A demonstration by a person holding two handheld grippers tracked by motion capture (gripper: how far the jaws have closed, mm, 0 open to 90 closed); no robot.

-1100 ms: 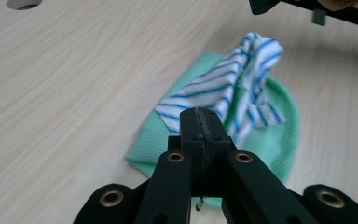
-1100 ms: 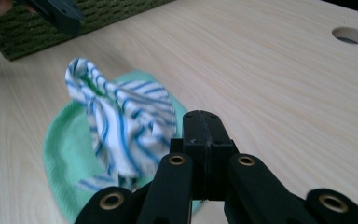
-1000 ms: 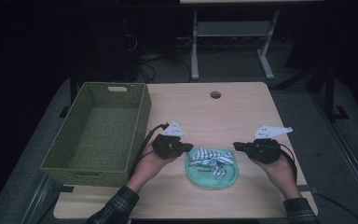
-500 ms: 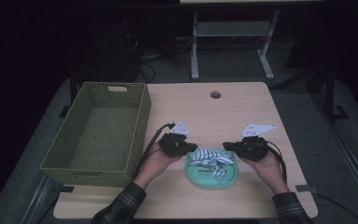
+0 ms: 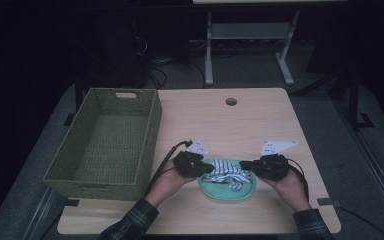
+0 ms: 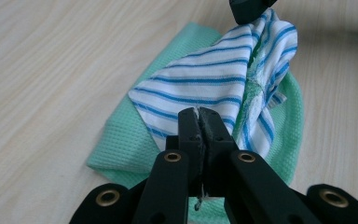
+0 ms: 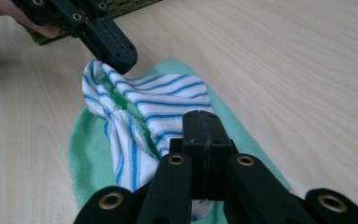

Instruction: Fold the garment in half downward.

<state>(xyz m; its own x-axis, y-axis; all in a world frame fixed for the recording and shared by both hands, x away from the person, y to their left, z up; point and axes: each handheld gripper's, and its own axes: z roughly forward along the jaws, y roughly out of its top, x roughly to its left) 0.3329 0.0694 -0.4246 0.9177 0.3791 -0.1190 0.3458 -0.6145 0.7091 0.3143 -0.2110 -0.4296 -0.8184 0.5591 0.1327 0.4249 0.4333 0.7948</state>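
Striped cloth [image 5: 228, 171] pinched at opposite ends by left gripper [image 5: 206, 169] and right gripper [image 5: 245, 165]; lift evenly toward basket [image 5: 150, 120], ten o'clock, leaving green cloth [image 5: 227, 191].

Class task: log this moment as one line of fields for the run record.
left gripper: shut on striped cloth | right gripper: shut on striped cloth | cloth over green cloth | basket: at left

High overhead; tool views face oppositely.
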